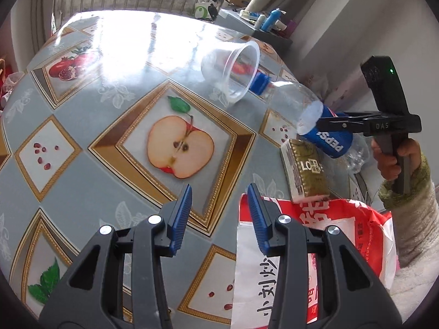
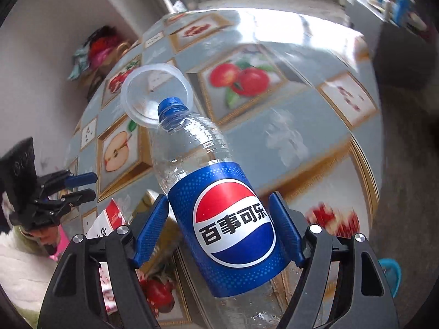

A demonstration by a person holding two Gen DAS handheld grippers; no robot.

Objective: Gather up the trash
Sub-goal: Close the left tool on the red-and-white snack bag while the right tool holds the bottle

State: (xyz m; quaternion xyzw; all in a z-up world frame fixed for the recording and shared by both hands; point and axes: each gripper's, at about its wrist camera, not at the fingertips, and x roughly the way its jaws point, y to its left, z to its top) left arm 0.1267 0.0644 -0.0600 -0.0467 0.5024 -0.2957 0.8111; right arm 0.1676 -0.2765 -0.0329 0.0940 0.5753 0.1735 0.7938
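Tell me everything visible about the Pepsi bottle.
The Pepsi bottle is clear, ribbed plastic, apparently empty, with a blue cap on and a blue label bearing the red, white and blue logo. It is held off the table, between the blue pads of the right hand-held gripper, its cap pointing toward the clear plastic cup.

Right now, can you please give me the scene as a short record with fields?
surface: table with fruit-print cloth
right tool: shut on Pepsi bottle, at the blue label
left tool: open, empty, above red and white bag
clear cup: on its side, by the bottle's cap
gold box: beside the bag
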